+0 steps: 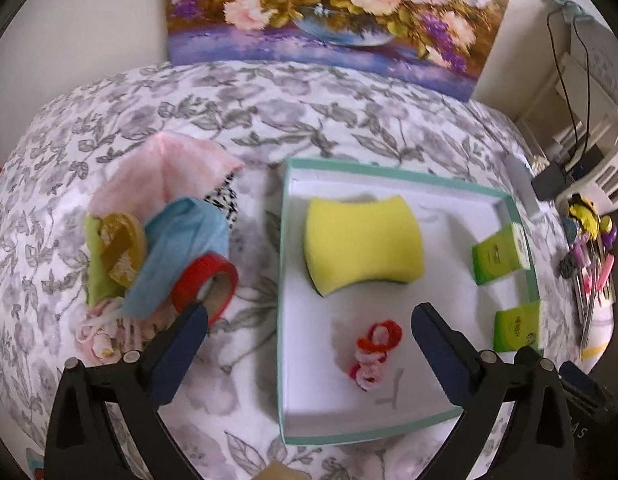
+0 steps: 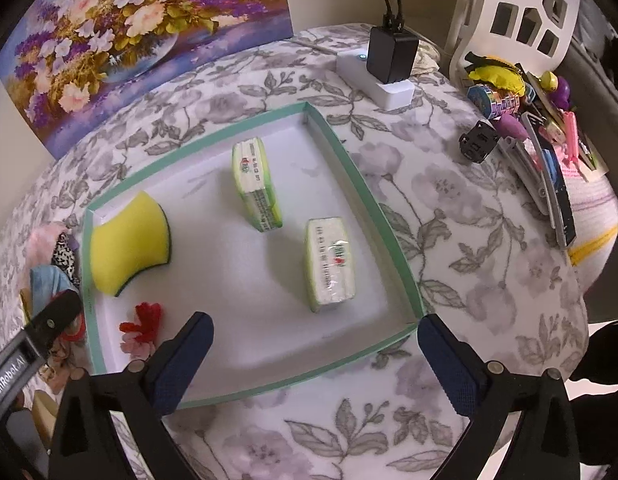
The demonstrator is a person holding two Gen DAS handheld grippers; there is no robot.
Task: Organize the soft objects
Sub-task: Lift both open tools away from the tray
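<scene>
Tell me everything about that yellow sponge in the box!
The yellow sponge is a thick, soft-looking foam pad with curved-in sides, like a wavy rectangle. Its top is bright yellow; a thin dark green scrubbing layer shows underneath. It lies flat on the white floor of the teal-edged box, near the back left corner, apart from the other things inside. No gripper touches it.

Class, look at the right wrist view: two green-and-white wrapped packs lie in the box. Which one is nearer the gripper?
The pack by the box's near right corner, just ahead of the open right gripper. The other pack sits farther back, toward the middle of the teal-rimmed box.
</scene>
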